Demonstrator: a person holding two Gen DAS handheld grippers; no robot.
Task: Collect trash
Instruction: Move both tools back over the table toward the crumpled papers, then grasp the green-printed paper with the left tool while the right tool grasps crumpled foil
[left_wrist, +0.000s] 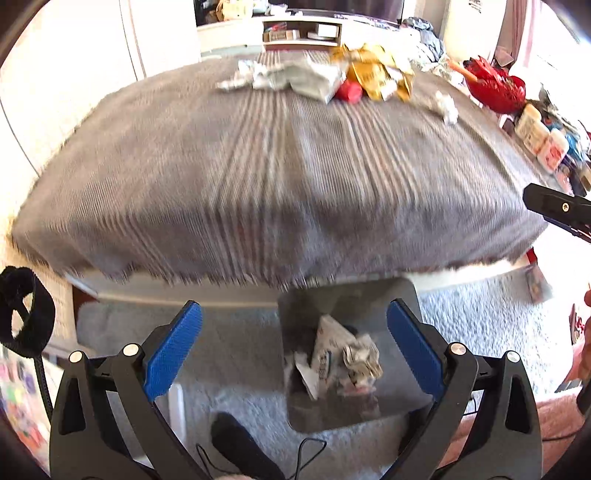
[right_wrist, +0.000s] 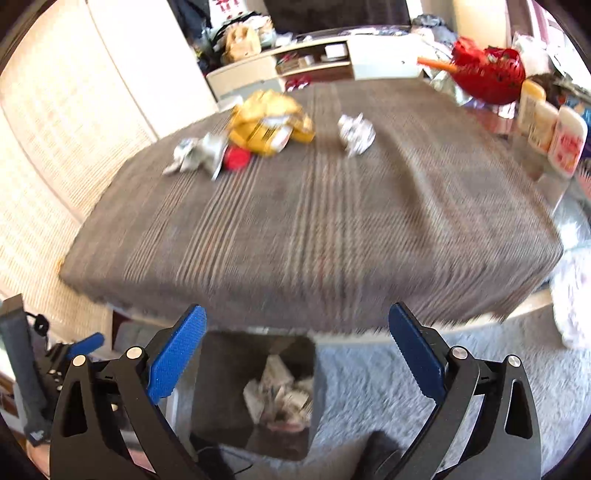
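A dark square bin (left_wrist: 406, 295) (right_wrist: 221, 369) stands on the carpet below the table's near edge, with crumpled paper (left_wrist: 347, 354) (right_wrist: 280, 391) inside. My left gripper (left_wrist: 295, 347) hangs open above it, nothing between its blue pads (left_wrist: 173, 350). My right gripper (right_wrist: 295, 350) is open and empty over the bin too. On the far part of the grey striped tablecloth (left_wrist: 258, 177) (right_wrist: 314, 229) lie a yellow wrapper (left_wrist: 373, 70) (right_wrist: 269, 122), a red cap (left_wrist: 349, 92) (right_wrist: 236, 158), grey crumpled wrappers (left_wrist: 295, 77) (right_wrist: 199, 151) and a white paper ball (left_wrist: 445, 103) (right_wrist: 356, 133).
A red mesh bowl (left_wrist: 495, 85) (right_wrist: 487, 74) and several white bottles (left_wrist: 535, 133) (right_wrist: 554, 129) stand along the table's right edge. A white low shelf (left_wrist: 303, 33) (right_wrist: 314, 55) is behind the table. Grey shaggy carpet (left_wrist: 480, 325) (right_wrist: 369, 376) surrounds the bin.
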